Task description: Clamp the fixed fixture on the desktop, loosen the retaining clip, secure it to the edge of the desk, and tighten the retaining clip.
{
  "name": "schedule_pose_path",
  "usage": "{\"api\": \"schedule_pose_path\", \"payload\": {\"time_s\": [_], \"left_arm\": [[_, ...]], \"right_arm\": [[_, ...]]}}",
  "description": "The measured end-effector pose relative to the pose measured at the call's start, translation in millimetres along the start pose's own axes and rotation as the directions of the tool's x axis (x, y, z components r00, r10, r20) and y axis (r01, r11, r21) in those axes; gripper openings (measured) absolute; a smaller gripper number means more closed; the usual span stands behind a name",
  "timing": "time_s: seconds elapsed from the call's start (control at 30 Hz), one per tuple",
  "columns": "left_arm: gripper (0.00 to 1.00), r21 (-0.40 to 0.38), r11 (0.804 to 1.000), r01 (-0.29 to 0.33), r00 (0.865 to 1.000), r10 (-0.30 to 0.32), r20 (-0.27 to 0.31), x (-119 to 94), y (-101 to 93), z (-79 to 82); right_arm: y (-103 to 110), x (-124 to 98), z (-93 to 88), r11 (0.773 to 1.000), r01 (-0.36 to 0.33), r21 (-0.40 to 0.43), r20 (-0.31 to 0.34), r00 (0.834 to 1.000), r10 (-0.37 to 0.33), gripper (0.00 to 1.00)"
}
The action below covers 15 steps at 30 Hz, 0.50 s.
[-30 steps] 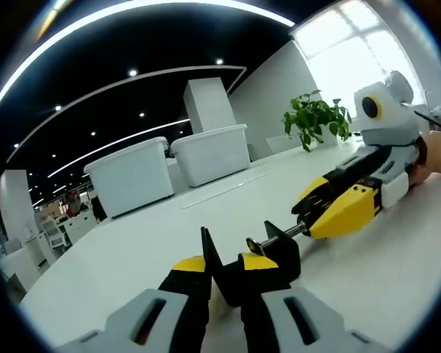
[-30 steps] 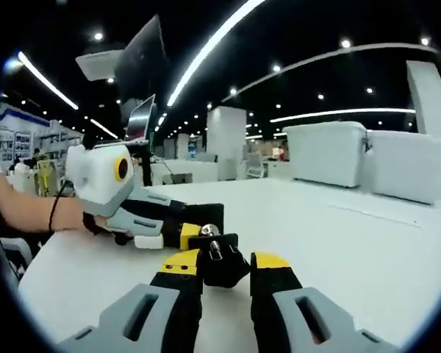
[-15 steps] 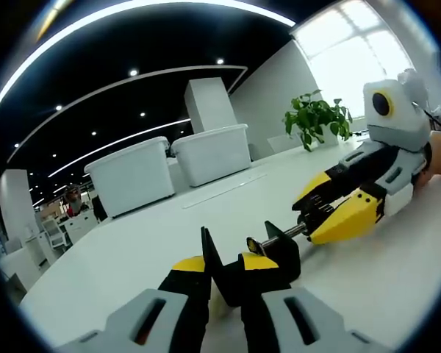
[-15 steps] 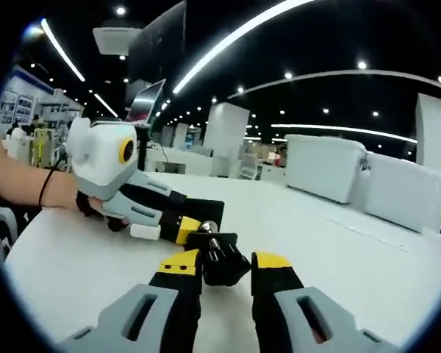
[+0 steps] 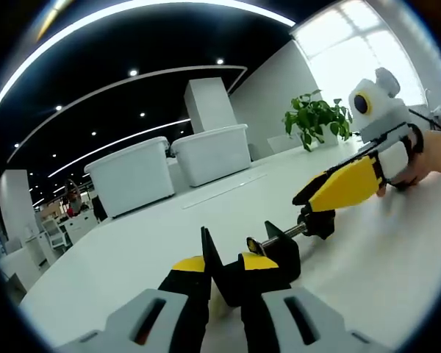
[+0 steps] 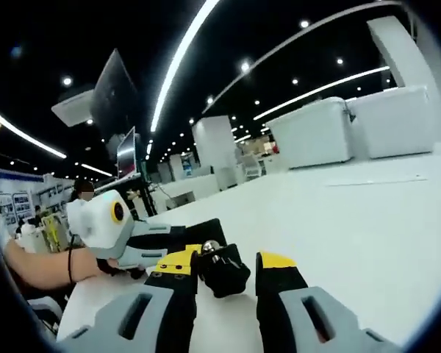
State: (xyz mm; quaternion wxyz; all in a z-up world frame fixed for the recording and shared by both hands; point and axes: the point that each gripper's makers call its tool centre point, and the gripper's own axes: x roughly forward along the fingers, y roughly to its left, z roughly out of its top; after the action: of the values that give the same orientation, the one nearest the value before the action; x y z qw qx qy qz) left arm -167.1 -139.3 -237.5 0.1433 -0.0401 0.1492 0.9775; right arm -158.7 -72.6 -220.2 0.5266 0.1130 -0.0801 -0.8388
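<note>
A black clamp fixture [image 5: 273,255] rests on the white desk [image 5: 397,272], and my left gripper [image 5: 224,263] is shut on its body. Its threaded screw [image 5: 283,234] runs right to a black knob [image 5: 320,222]. My right gripper [image 5: 314,212] reaches in from the right, rolled on its side with a yellow finger [image 5: 344,185] uppermost, shut on that knob. In the right gripper view the knob [image 6: 222,272] sits between the right gripper's [image 6: 226,263] yellow-tipped jaws. Behind it lies the left gripper [image 6: 198,234], held by a person's hand.
Two white lidded bins [image 5: 132,176] [image 5: 213,153] stand at the desk's far side, with a potted plant [image 5: 316,118] to their right. A dark monitor [image 6: 114,103] rises beyond the desk's edge. The person's forearm [image 6: 44,268] rests low at the left.
The right gripper has rolled around the screw's axis with the knob in its jaws, so its view has tilted. The left gripper and clamp body stayed still.
</note>
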Motion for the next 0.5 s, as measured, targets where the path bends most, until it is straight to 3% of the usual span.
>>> {"api": "schedule_pose_path", "payload": {"time_s": [0.23,0.37,0.43,0.5], "left_arm": [[0.15,0.000,1.000,0.001,1.000,-0.001,0.000,0.0,-0.1,0.1],[0.15,0.001,1.000,0.002,1.000,-0.002,0.001,0.2,-0.2,0.1],[0.15,0.002,1.000,0.002,1.000,-0.002,0.001,0.2,-0.2,0.1],[0.15,0.002,1.000,0.002,1.000,-0.002,0.001,0.1,-0.2,0.2]], "right_arm": [[11.1,3.2,-11.1,1.000,0.000,-0.010,-0.033,0.999,0.000,0.30],[15.7,4.2,-22.7,0.996,-0.009,-0.086,-0.083,0.997,0.001,0.26],[18.5,2.7,-23.3,0.990,-0.012,-0.137,-0.073,0.997,0.002,0.26],[18.9,2.3,-23.7,0.992,-0.012,-0.122,-0.076,0.997,0.003,0.26]]}}
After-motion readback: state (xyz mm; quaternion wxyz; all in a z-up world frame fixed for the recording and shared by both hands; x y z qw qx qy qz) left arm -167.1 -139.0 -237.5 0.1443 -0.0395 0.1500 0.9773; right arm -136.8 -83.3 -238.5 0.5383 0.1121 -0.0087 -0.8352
